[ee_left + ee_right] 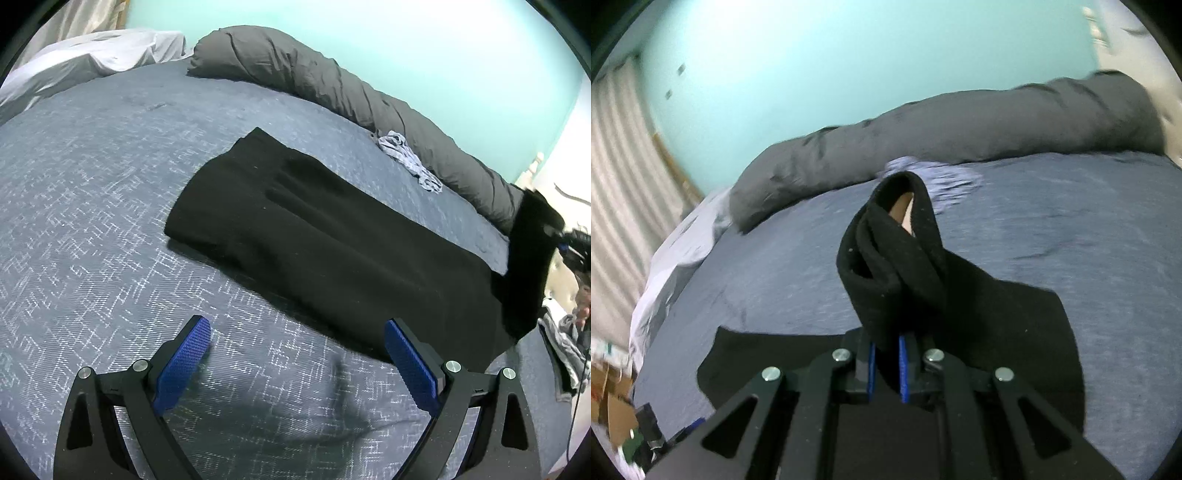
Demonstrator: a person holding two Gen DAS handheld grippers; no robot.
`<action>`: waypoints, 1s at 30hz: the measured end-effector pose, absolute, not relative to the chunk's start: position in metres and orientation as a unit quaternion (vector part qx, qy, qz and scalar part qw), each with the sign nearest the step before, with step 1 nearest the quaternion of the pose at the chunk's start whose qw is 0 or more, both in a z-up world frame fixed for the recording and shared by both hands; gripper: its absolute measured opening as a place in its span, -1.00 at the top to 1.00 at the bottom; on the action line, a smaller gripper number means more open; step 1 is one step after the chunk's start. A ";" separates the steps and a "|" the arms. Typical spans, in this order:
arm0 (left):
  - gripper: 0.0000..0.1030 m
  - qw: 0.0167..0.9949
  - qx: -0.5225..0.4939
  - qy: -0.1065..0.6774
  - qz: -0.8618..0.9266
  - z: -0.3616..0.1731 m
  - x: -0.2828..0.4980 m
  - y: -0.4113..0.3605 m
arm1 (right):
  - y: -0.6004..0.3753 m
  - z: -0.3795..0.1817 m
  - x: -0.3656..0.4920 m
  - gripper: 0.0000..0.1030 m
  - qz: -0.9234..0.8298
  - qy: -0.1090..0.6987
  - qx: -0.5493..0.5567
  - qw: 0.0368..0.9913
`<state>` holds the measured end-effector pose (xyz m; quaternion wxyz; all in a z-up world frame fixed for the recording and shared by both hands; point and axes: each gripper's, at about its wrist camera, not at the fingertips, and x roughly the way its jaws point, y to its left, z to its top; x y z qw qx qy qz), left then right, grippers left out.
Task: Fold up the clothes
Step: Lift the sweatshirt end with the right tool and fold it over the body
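Two grippers work over a bed [92,206] covered in a blue-grey patterned spread. The left gripper [297,334] hangs just above the spread with its blue-padded jaws spread wide and nothing between them; its right finger lies close to the near edge of the black garment [314,236], though whether it touches cannot be told. That garment lies as a long, flat band across the middle of the bed, one end toward the far left, the other running off toward the right edge, where it rises in a dark fold. The right gripper [886,363] has its jaws pressed together on that lifted end: a thick, folded loop of the black garment [897,258] stands up out of the pads, and more of the cloth spreads flat beneath the gripper. Along the bed's far edge runs a rolled grey duvet [332,85], with a small crumpled light-blue cloth [408,158] just beside it.
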<state>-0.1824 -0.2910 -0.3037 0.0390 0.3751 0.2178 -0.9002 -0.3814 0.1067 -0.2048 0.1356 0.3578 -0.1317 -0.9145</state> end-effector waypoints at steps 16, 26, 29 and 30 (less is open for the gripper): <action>-0.89 0.045 0.363 0.246 -0.897 -0.301 -0.175 -0.316 | -0.084 -0.211 -0.390 0.84 -0.885 -0.082 0.367 0.274; -0.89 0.053 0.358 0.264 -0.894 -0.302 -0.169 -0.331 | -0.185 -0.240 -0.375 0.84 -0.851 -0.070 0.389 0.345; -0.89 0.053 0.358 0.269 -0.892 -0.302 -0.168 -0.334 | -0.210 -0.255 -0.373 0.84 -0.842 -0.054 0.406 0.351; -0.89 0.053 0.358 0.271 -0.892 -0.302 -0.168 -0.335 | -0.218 -0.262 -0.372 0.84 -0.839 -0.047 0.414 0.350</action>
